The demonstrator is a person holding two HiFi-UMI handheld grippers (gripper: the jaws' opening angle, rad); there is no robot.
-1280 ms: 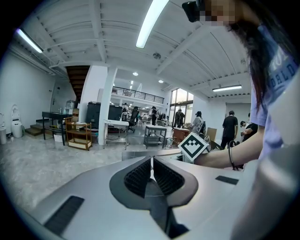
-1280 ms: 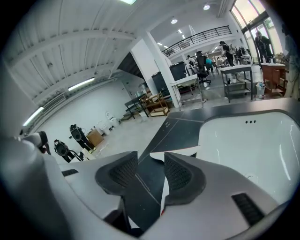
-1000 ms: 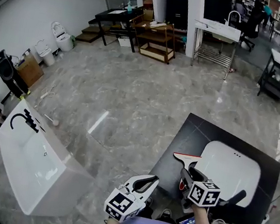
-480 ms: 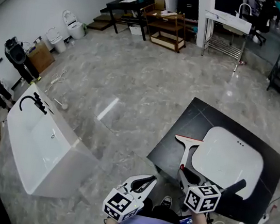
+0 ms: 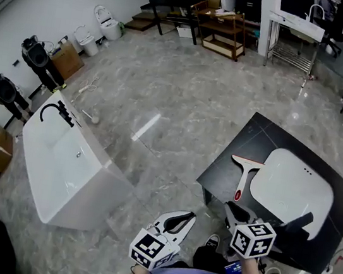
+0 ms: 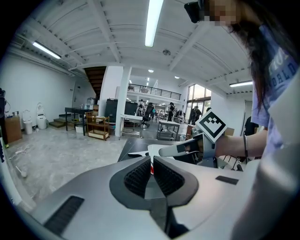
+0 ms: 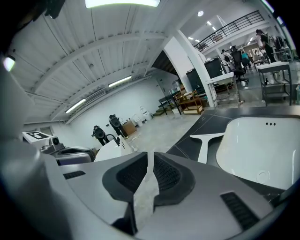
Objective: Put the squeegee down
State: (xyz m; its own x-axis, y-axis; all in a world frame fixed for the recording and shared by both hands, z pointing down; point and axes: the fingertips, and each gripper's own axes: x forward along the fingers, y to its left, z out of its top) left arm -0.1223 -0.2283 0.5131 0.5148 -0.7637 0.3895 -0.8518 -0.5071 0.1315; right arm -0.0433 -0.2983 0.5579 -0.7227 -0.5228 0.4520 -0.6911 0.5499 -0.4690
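Observation:
The squeegee (image 5: 245, 173), white with a red end on its handle, lies flat on the black countertop (image 5: 227, 173), left of the white basin (image 5: 292, 191). My right gripper (image 5: 235, 208) hovers just short of the handle's red end, apart from it. Its jaws are closing to a narrow slit with nothing between them. In the right gripper view the squeegee (image 7: 205, 140) lies ahead, beyond the right gripper (image 7: 150, 158). My left gripper (image 5: 186, 217) hangs over the floor left of the countertop, shut and empty; in its own view the left gripper (image 6: 150, 161) points towards the countertop.
A white bathtub (image 5: 64, 168) with a black faucet (image 5: 57, 111) stands on the marble floor to the left. Toilets (image 5: 105, 24) and speakers (image 5: 37, 55) line the left wall. A wooden shelf (image 5: 223, 26) and metal racks stand at the back. My shoes (image 5: 213, 240) are below.
The right gripper has let go of the squeegee's handle, drawn back a little and narrowed its jaws. The squeegee stays on the countertop. The head view has swung.

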